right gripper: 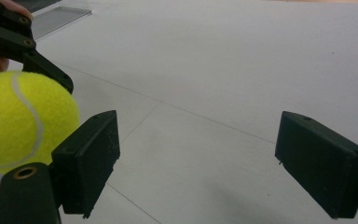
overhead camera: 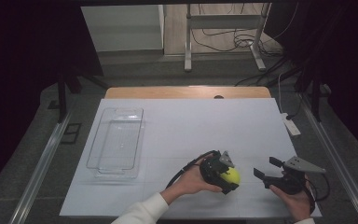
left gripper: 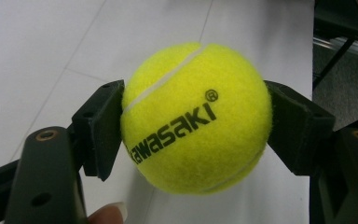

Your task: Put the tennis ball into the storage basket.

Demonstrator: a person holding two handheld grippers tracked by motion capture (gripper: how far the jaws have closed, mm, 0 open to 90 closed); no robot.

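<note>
1. The left tongs are pinching the ball across its middle, one pad on each side, over the near part of the surface and just left of the right tongs.
2. The ball is round and fuzzy, and the pads are gripping it only at two small patches; I am judging that a quick swing or a tilt could be letting it roll out of the pinch.
3. If it is dropping, it is likely bouncing and rolling across the smooth white surface, perhaps off the near edge.
4. The right tongs are standing spread and holding nothing, with the ball close beside one pad; a careless sideways move there could be knocking the ball loose.
5. The clear tray is lying well apart at the left; if the ball is heading there, the long carry is giving more time for a slip, and a high release could be making it bounce out.
</note>
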